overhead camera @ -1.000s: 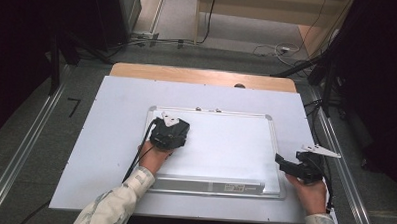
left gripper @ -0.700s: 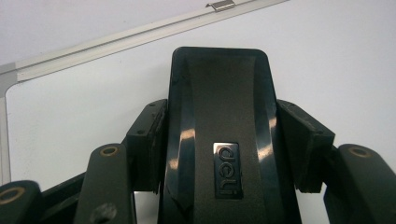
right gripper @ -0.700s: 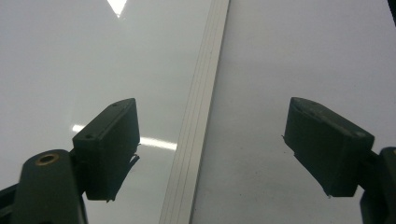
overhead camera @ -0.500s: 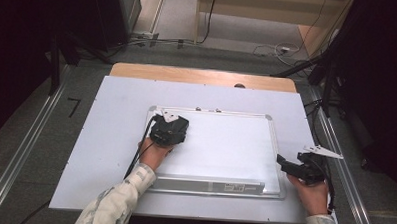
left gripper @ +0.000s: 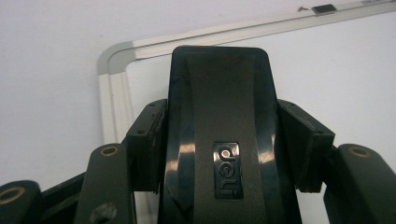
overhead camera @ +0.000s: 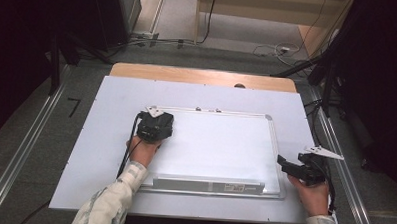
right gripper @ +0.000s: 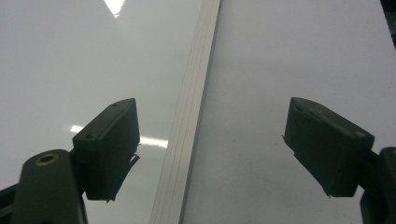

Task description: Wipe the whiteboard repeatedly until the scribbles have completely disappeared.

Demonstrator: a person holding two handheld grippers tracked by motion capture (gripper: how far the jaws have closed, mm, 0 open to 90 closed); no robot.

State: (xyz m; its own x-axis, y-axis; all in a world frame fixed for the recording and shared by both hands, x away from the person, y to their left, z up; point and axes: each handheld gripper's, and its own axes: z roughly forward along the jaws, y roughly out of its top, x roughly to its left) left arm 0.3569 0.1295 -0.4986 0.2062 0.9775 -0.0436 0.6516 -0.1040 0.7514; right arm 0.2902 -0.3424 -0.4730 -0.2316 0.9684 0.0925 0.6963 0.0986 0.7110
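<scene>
One glossy black eraser (left gripper: 219, 140), silver logo on its back.

"deli" is read on a small glossy badge set in the black eraser (left gripper: 219, 140) clamped between the left gripper's jaws. A label on the whiteboard's near tray (overhead camera: 232, 185) is too small to be read.

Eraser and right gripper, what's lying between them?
Bare whiteboard, as the high view shows; nothing lies between the eraser and the right gripper.
</scene>
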